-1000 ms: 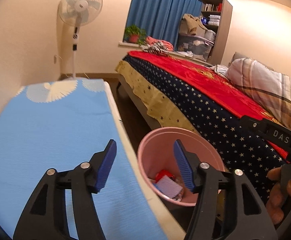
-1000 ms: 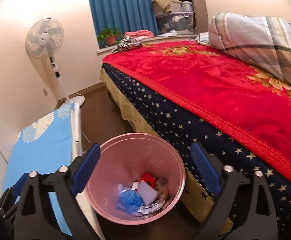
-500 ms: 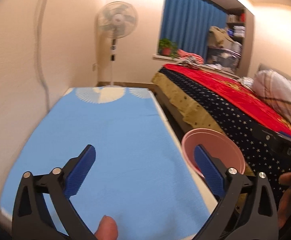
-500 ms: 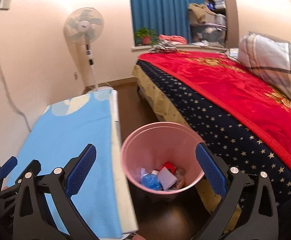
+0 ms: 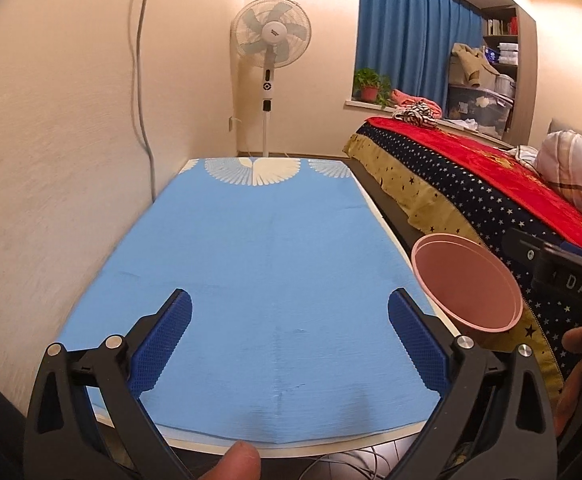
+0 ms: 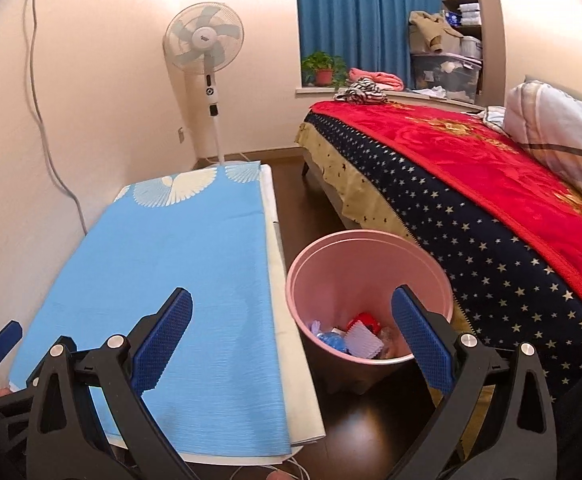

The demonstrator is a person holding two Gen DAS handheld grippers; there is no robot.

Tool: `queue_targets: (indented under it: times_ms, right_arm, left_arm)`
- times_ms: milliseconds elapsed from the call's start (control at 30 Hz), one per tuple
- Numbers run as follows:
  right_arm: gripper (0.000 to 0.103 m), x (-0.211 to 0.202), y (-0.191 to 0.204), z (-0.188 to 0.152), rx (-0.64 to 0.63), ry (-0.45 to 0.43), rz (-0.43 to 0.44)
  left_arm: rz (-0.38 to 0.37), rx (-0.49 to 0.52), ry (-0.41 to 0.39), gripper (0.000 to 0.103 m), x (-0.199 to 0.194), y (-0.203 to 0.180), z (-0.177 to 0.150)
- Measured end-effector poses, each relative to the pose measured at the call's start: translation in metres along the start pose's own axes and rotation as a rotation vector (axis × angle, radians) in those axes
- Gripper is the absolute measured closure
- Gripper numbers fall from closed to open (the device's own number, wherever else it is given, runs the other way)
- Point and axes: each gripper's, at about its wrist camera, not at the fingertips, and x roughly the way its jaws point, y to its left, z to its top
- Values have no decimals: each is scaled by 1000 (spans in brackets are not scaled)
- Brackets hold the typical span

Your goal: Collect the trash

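Two claws are showing, the left claw and the right claw, both gaping wide and gripping nothing. One pink bin is standing on the floor between the blue-covered table and the bed, holding several scraps of trash. Since a second ago the left claw has been swinging from the bin toward the table.

Left tongs spread wide, nothing between pads, angled downward. Right tongs likewise wide and empty, angled downward. A fingertip shows at the left view's bottom edge.
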Motion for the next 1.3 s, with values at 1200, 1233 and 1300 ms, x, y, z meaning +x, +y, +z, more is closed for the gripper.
queue_targets:
  times_ms: [1200,1233,1300]
  right_arm:
    - [5,11,9,-10,-30,34,-2]
    - [5,11,9,-10,-29,35,-1]
    - [5,11,9,-10,-30,35,-1]
  left_arm:
    - [6,-23,42,8,11,0,-8]
    - [6,-24,43,8,11,0,-8]
    - [7,-23,42,8,11,0,-8]
